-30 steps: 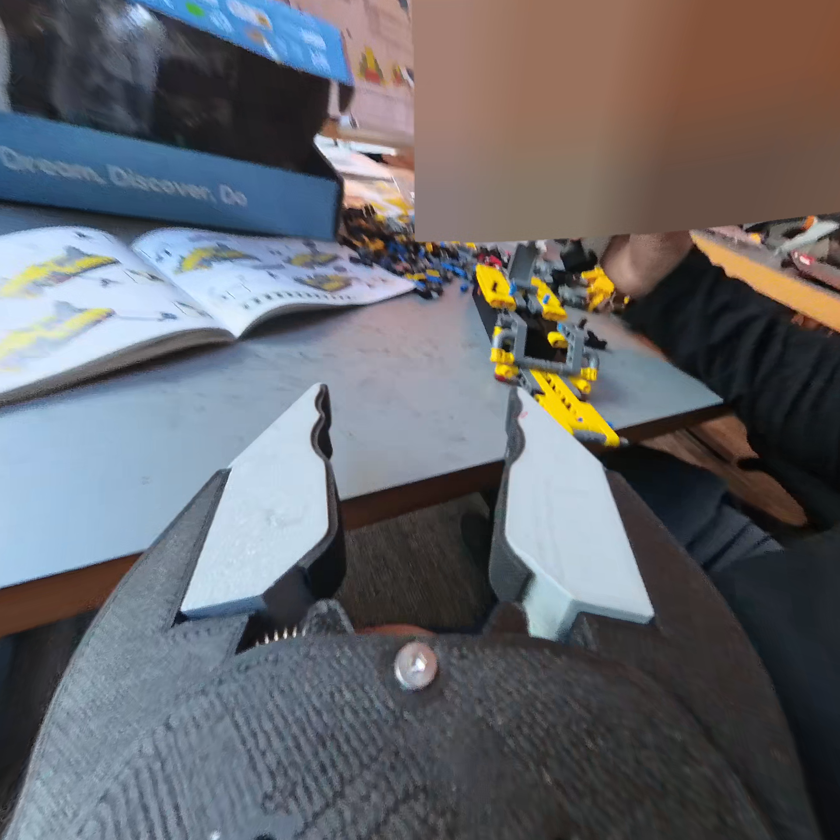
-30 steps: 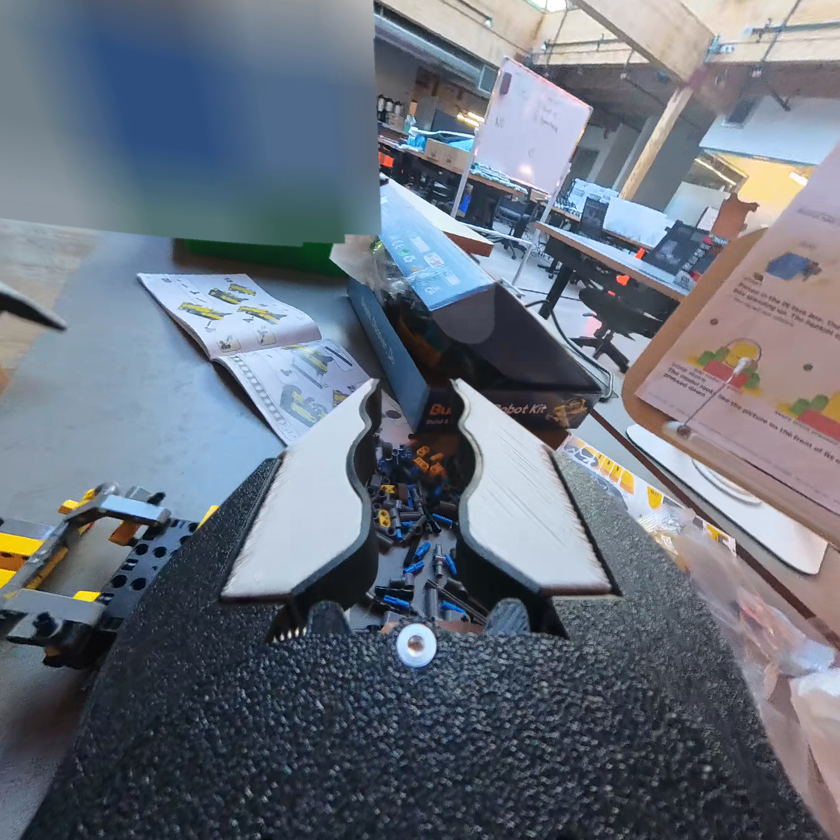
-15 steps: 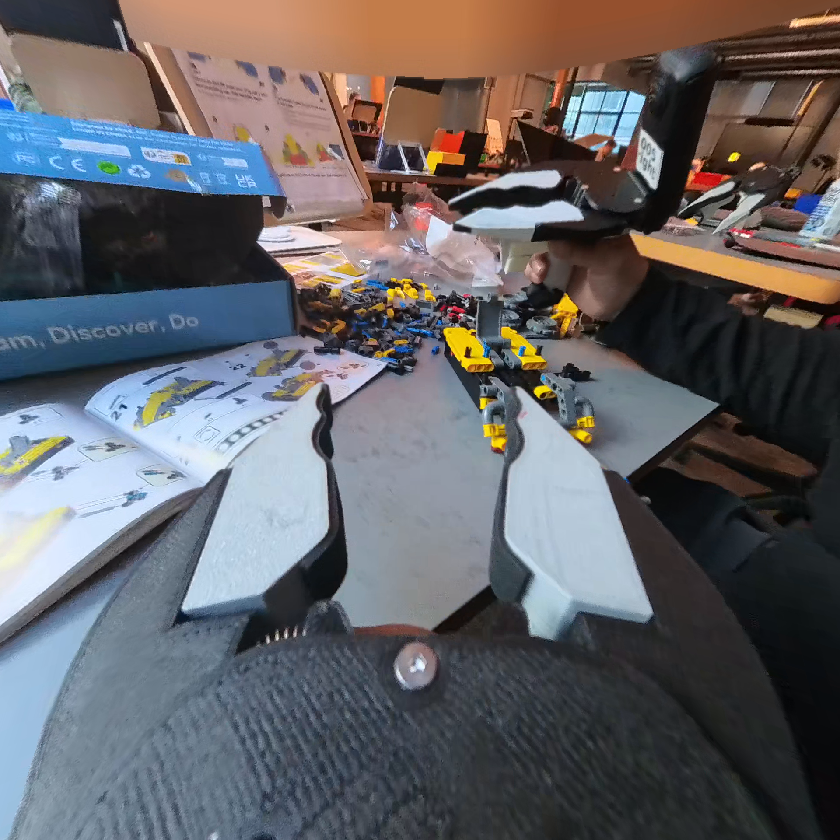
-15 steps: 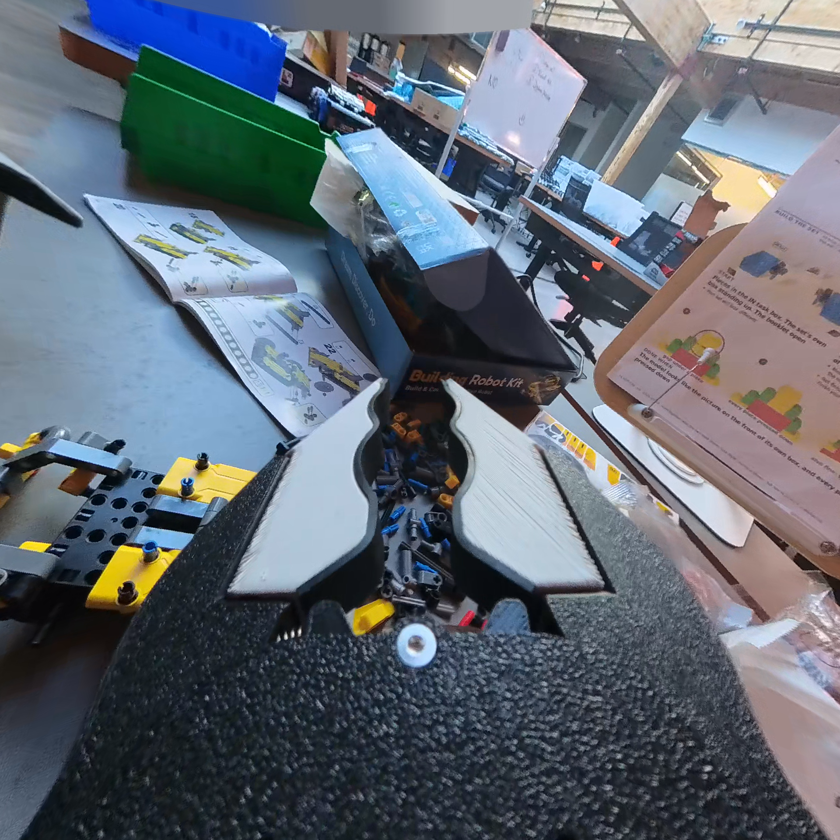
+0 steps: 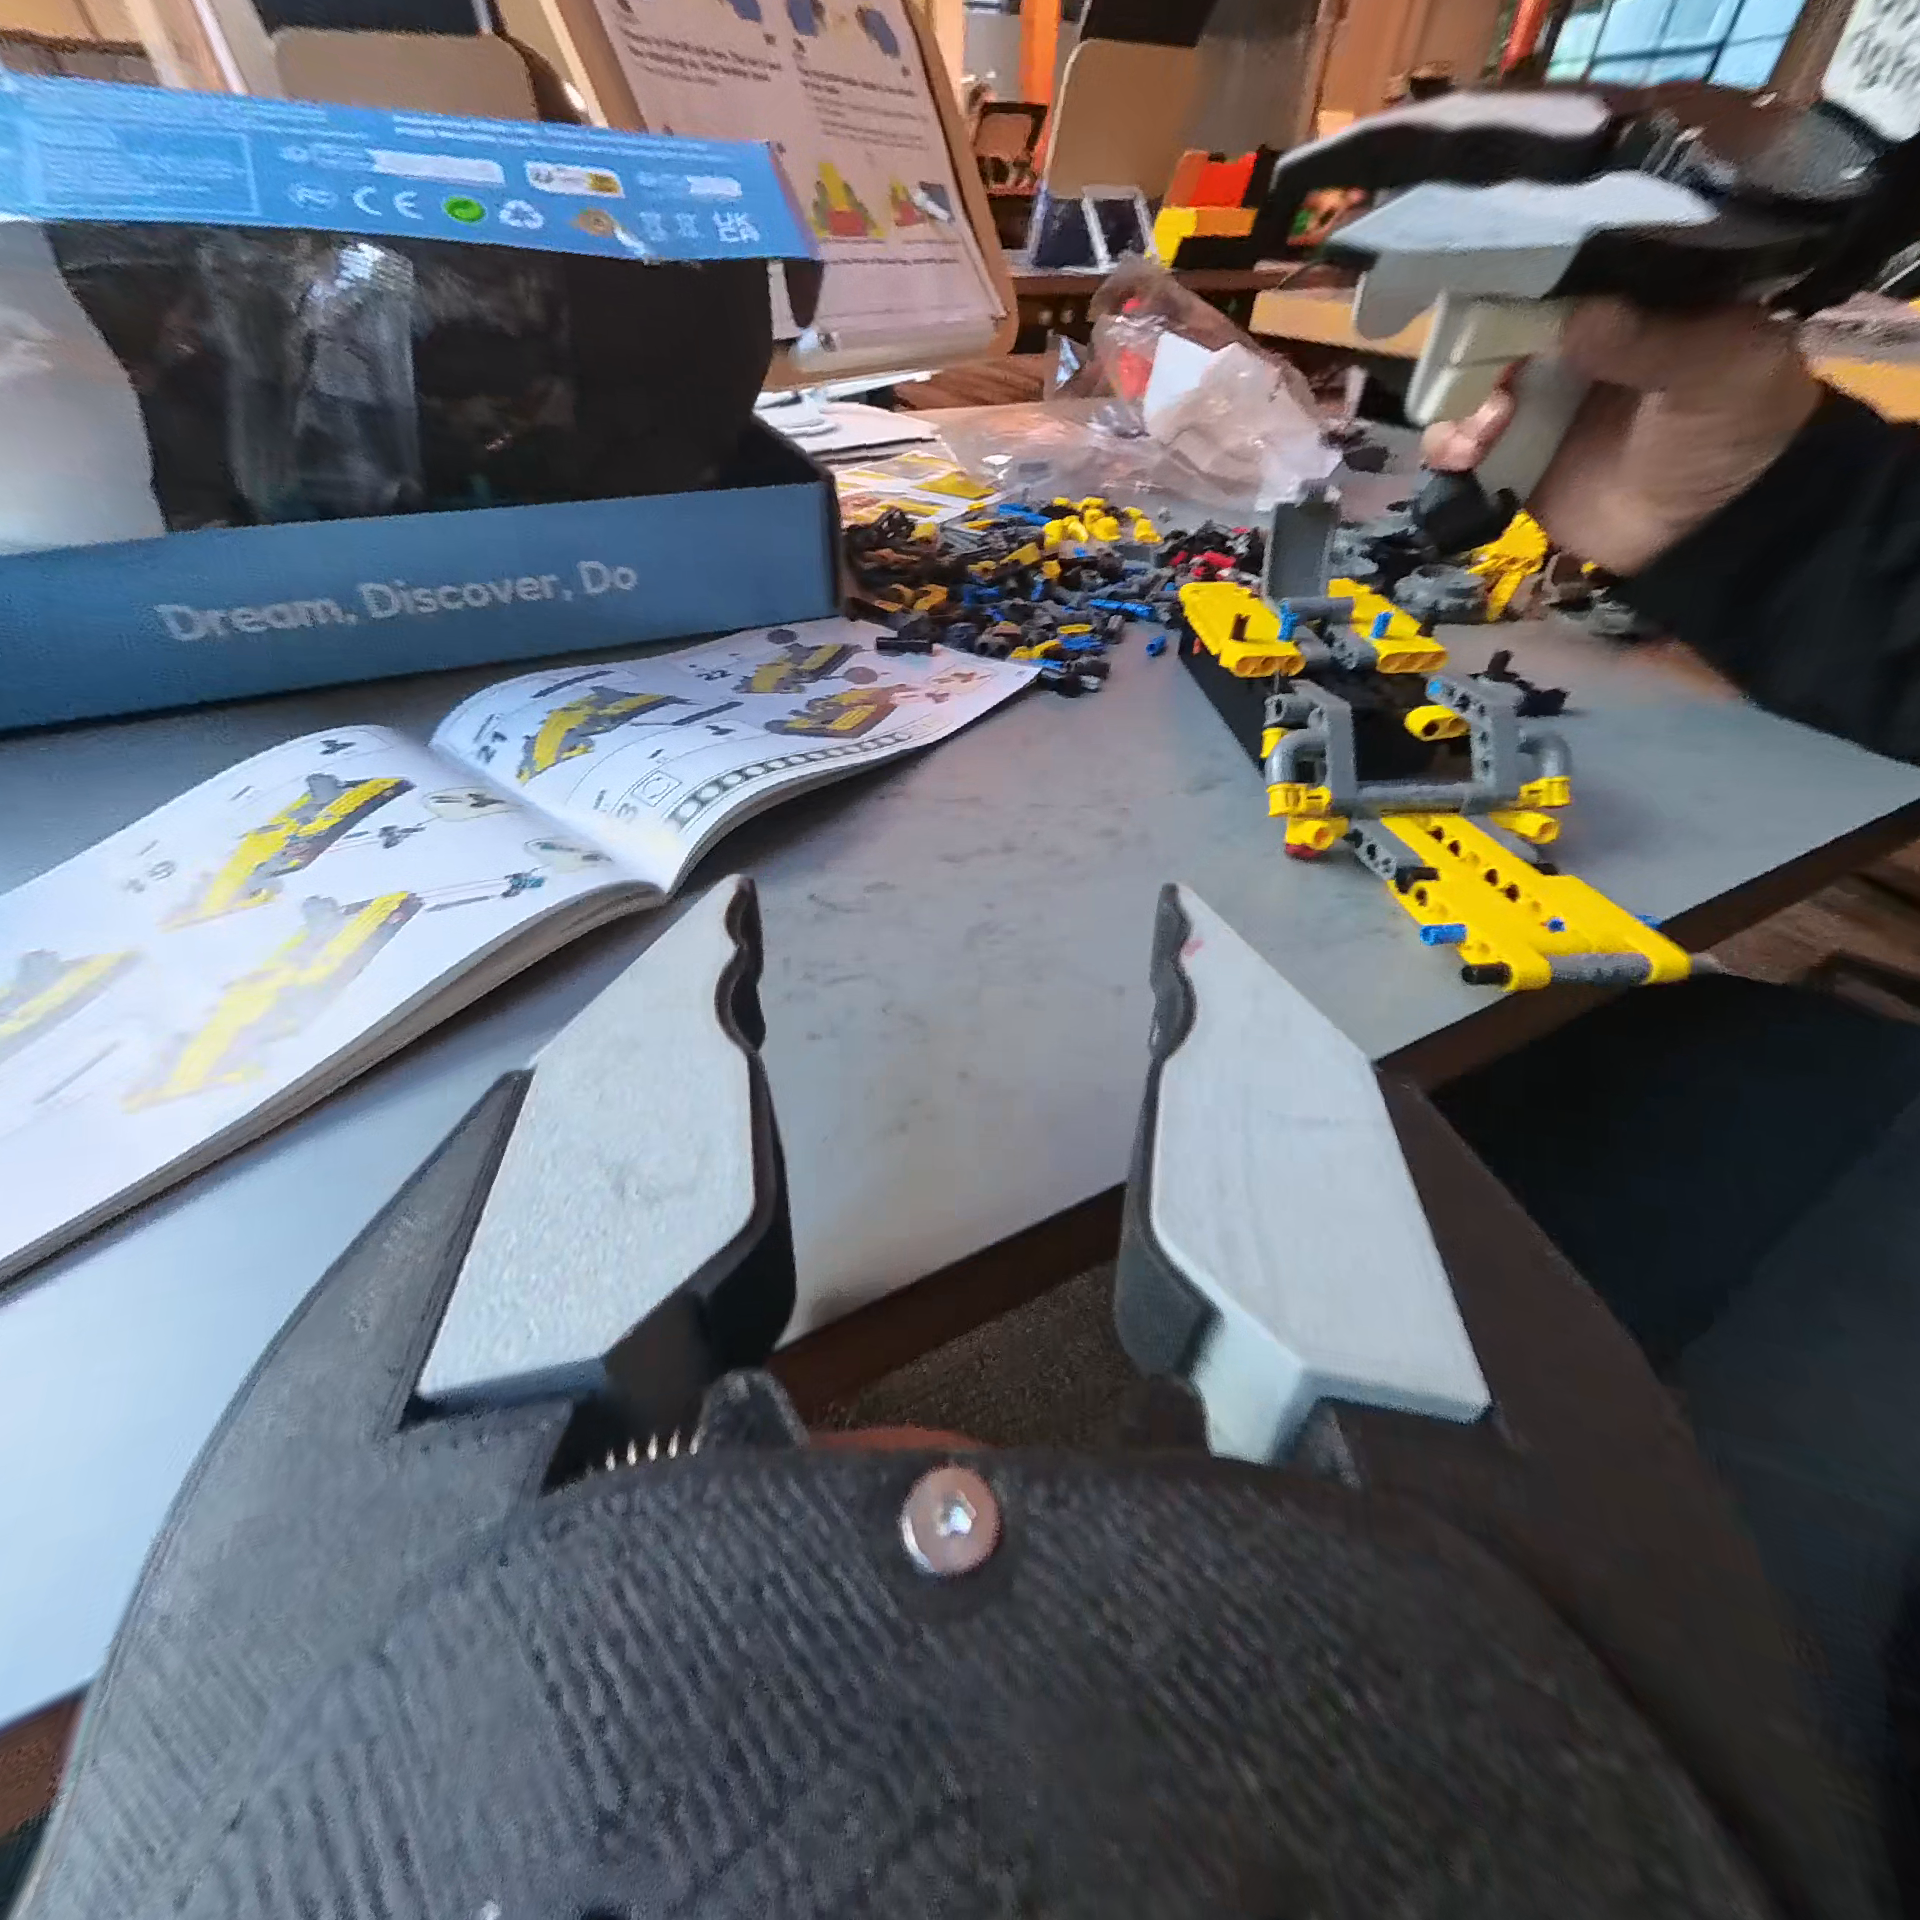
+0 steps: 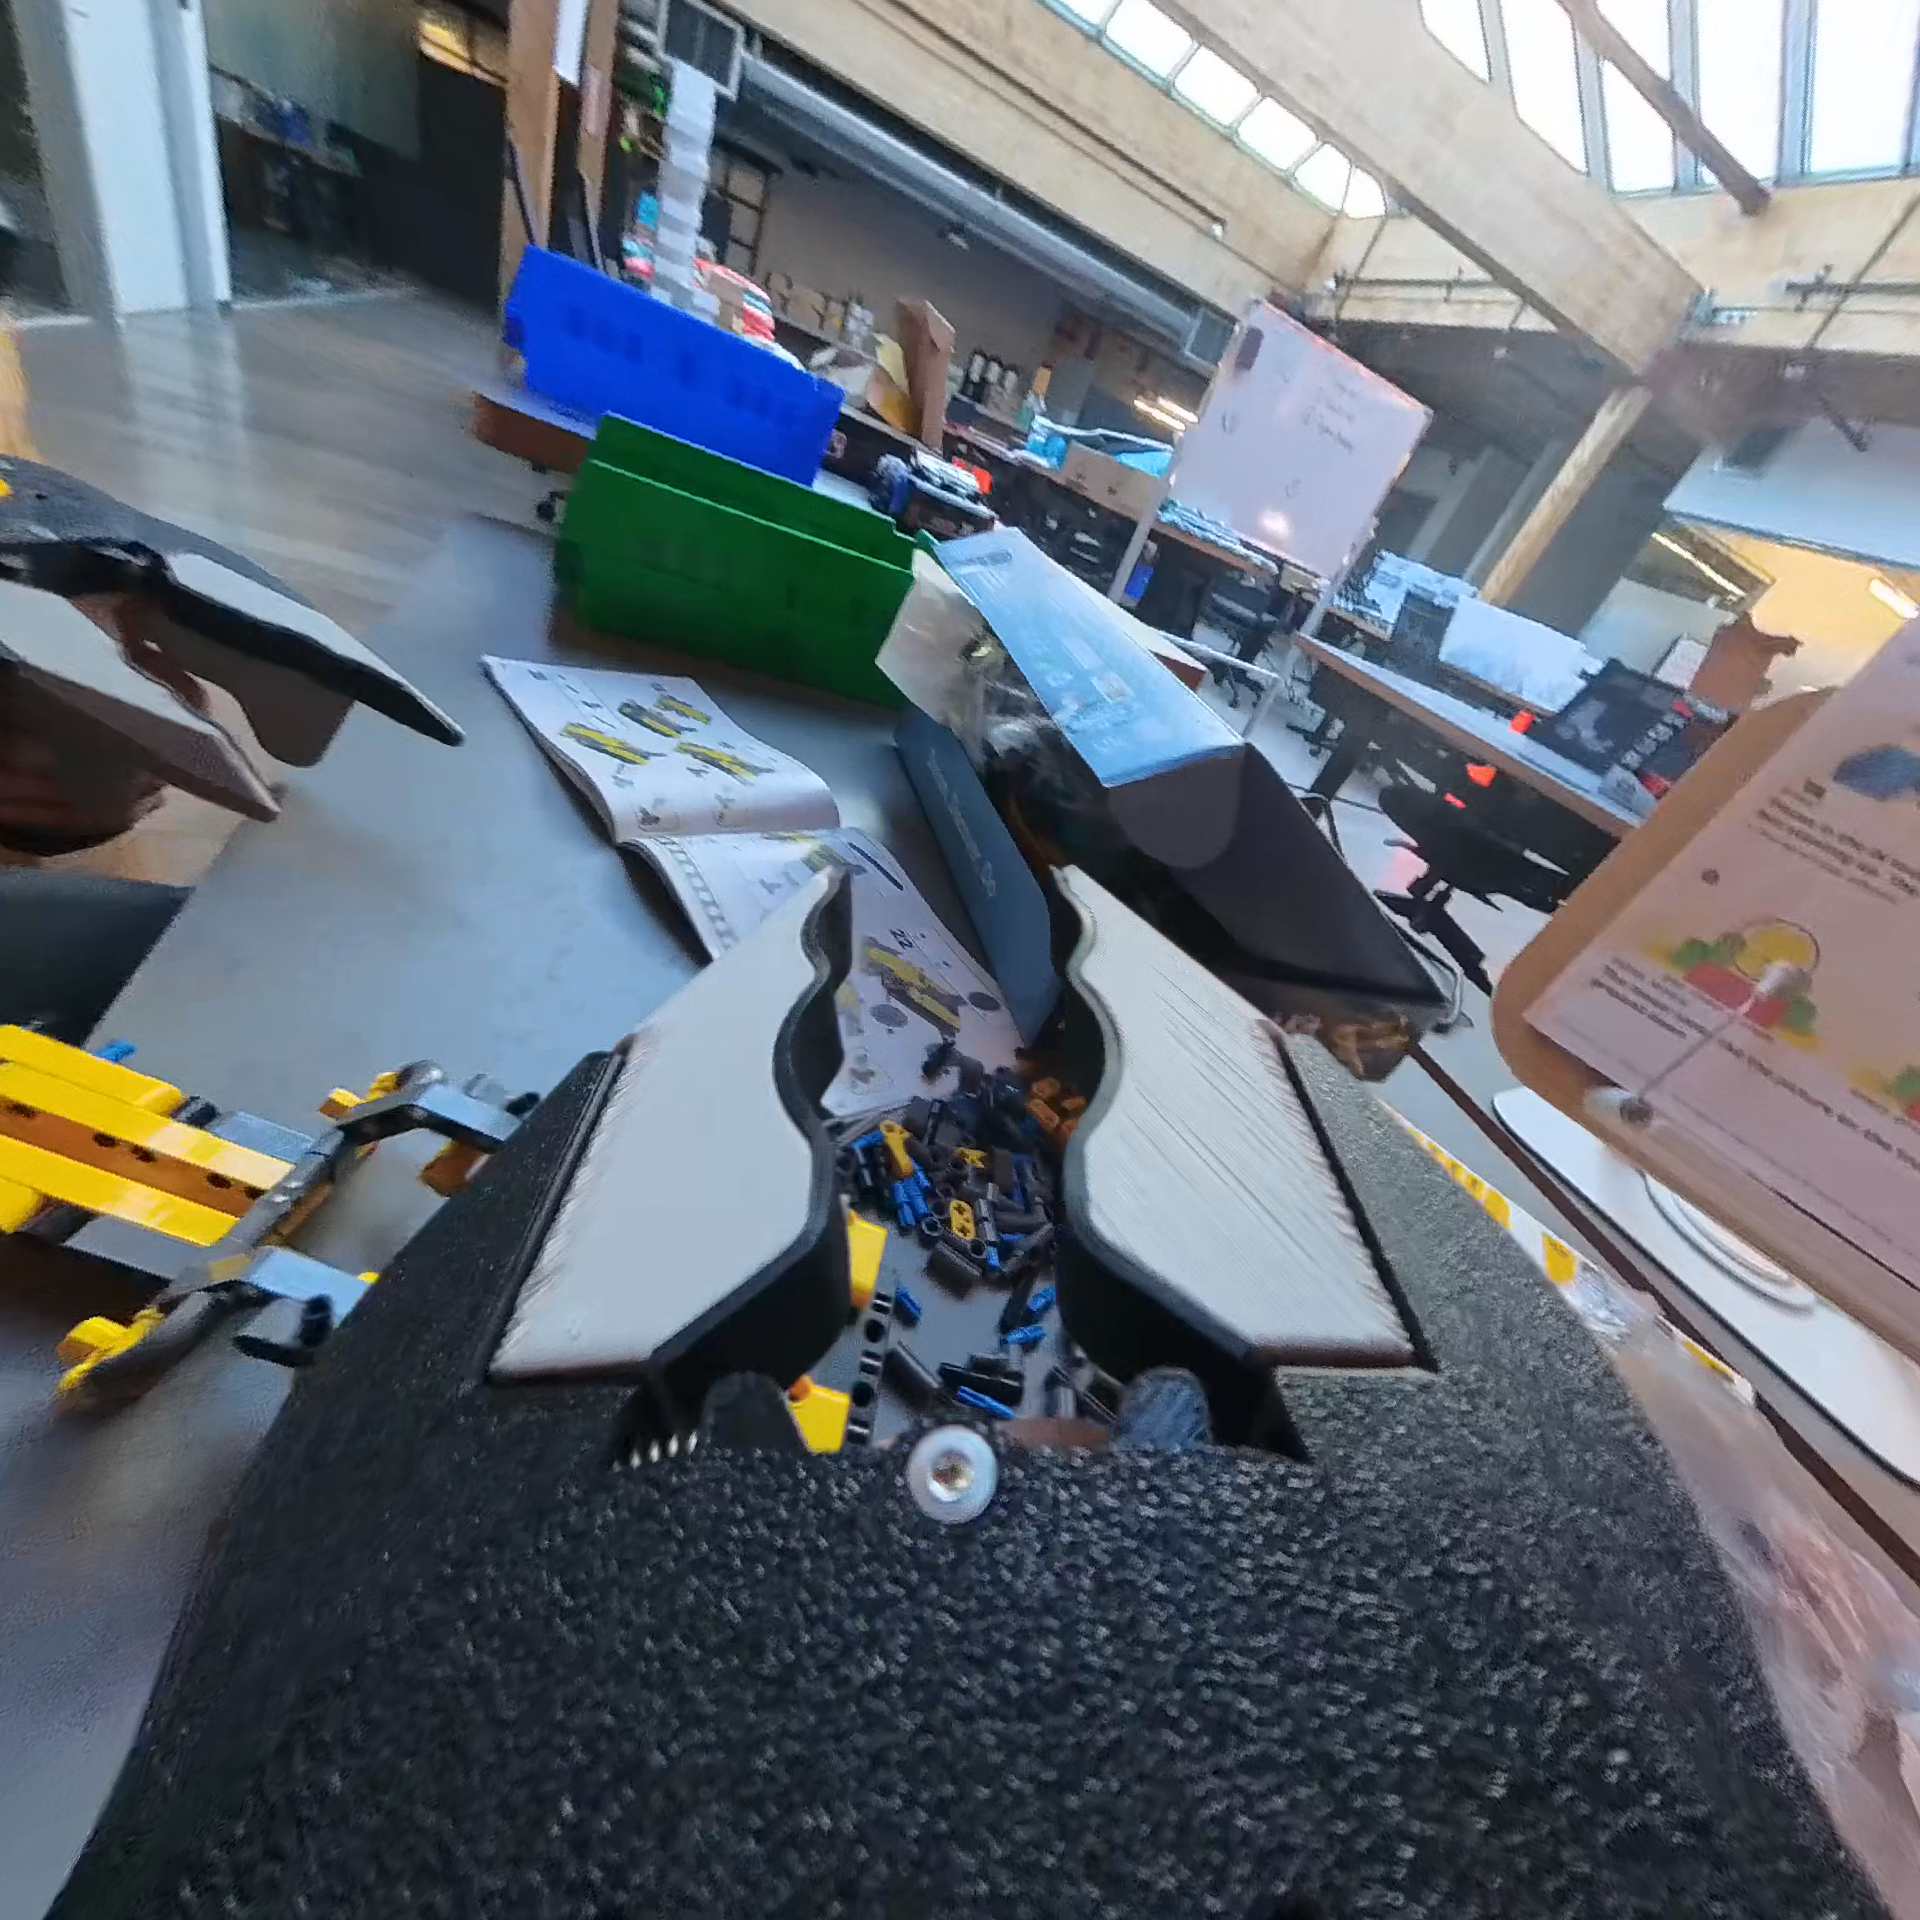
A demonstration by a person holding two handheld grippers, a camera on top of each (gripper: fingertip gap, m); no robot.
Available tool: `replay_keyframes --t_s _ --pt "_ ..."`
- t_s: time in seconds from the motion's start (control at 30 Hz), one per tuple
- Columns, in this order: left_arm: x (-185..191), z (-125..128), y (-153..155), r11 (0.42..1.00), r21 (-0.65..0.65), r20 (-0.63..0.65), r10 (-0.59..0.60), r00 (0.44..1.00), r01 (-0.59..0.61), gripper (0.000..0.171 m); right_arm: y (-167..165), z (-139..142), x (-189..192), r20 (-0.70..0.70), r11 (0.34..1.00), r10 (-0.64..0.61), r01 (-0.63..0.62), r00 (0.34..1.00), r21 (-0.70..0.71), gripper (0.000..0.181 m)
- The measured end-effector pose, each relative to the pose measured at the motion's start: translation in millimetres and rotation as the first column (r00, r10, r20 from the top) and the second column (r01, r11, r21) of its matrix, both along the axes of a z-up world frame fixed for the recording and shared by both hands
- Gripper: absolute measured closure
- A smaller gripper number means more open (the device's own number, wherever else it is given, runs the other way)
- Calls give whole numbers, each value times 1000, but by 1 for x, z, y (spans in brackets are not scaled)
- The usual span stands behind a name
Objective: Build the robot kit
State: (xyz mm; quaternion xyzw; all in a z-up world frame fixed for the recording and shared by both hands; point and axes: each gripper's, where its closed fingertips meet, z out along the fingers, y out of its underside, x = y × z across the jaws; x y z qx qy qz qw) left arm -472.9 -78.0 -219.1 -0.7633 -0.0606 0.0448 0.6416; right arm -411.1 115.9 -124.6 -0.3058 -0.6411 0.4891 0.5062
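The left gripper (image 5: 951, 914) is wide open and holds nothing. It hangs over the near edge of the grey table (image 5: 966, 883), just beside the open instruction booklet (image 5: 499, 821).

The right gripper (image 6: 951, 920) is open too, but with a smaller gap, and it is empty. It hangs over the pile of small loose pieces (image 6: 961, 1195) in black, blue and yellow.

The half-built yellow and grey model (image 5: 1392, 748) lies near the table's corner, with its long yellow end just at the edge. A small bump from either gripper could push it off onto the floor. If the right gripper drops low into the pile, little pieces could scatter. The blue kit box (image 5: 416, 582) sits behind the booklet.
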Motion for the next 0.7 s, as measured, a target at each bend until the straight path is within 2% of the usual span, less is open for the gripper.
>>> replay_keyframes --t_s 0.13,0.23,0.3,0.33,0.4,0.47,0.53,0.6,0.63,0.67,0.7 --pt "3 -11 -9 997 -51 -39 59 997 -61 100 -13 7 12 -18 995 91 -92 996 -47 136" --pt "9 -10 -14 994 -66 -94 78 993 -84 102 -18 12 19 -50 992 120 -121 991 -18 131" --pt "11 -1 -17 992 -63 -101 99 990 -105 101 -25 14 22 -84 991 136 -134 987 27 130" --pt "15 12 -18 994 -35 -98 104 990 -108 100 -29 13 23 -97 989 139 -134 986 55 131" --pt "22 36 -21 993 42 -102 118 988 -114 102 -32 8 21 -110 987 130 -118 985 113 142" --pt "30 50 -23 991 79 -92 113 989 -106 102 -34 0 21 -96 978 143 -125 985 169 181" --pt "39 50 -23 992 96 -99 87 991 -77 104 -33 -3 18 -84 979 136 -121 987 162 181" --pt "45 32 -22 998 37 -77 51 996 -48 103 -28 -4 13 -81 984 119 -107 990 140 181" --pt "49 24 -21 1000 10 -54 24 998 -23 102 -24 -4 10 -81 987 105 -94 991 128 175" --pt "54 21 -21 1000 -6 -41 -4 999 4 102 -19 -4 7 -76 991 83 -74 994 116 157" --pt "57 21 -21 1000 -12 -37 -21 999 21 102 -16 -4 4 -67 992 74 -66 995 106 155"
